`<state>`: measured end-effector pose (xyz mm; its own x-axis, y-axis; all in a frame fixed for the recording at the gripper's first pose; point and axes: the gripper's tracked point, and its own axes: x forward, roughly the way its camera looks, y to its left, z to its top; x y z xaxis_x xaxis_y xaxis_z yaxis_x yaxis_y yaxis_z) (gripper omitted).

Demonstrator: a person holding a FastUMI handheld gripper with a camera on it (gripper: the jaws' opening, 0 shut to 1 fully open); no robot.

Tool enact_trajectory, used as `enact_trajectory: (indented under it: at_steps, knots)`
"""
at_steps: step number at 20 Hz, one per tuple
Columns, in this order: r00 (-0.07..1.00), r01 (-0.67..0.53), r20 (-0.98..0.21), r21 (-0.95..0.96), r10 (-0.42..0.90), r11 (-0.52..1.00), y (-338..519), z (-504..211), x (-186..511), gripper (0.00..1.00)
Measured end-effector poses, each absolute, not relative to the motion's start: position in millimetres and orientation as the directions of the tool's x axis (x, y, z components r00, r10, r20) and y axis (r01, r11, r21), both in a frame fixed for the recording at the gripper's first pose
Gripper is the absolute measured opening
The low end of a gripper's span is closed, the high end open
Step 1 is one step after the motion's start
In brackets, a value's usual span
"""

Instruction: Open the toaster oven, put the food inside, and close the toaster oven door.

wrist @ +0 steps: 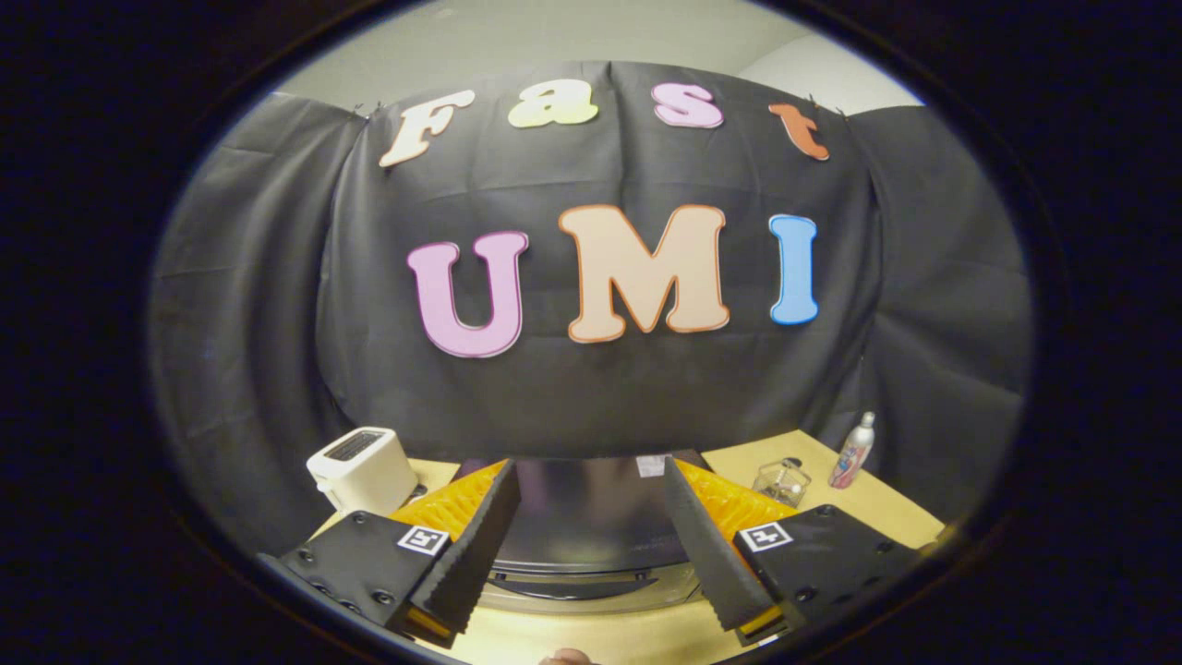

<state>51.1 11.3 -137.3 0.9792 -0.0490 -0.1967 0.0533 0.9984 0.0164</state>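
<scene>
My tool (591,480) is spread wide with nothing between its fingers, and the oven (591,536) fills the way just ahead and below, its dark top reaching back to the wall. Above that top the air is free. Left of the oven a white toaster (362,469) stands close. To the right the bench (886,517) has room, broken by a glass jar (781,481) and a bottle (852,451) farther out.
</scene>
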Motion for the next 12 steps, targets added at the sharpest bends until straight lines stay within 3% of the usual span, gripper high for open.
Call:
enact_trajectory:
  at_steps: [12]
  knots:
    - [0.919, 0.012, -0.395, 0.031, 0.001, 0.999, 25, -249, 60, 0.98]
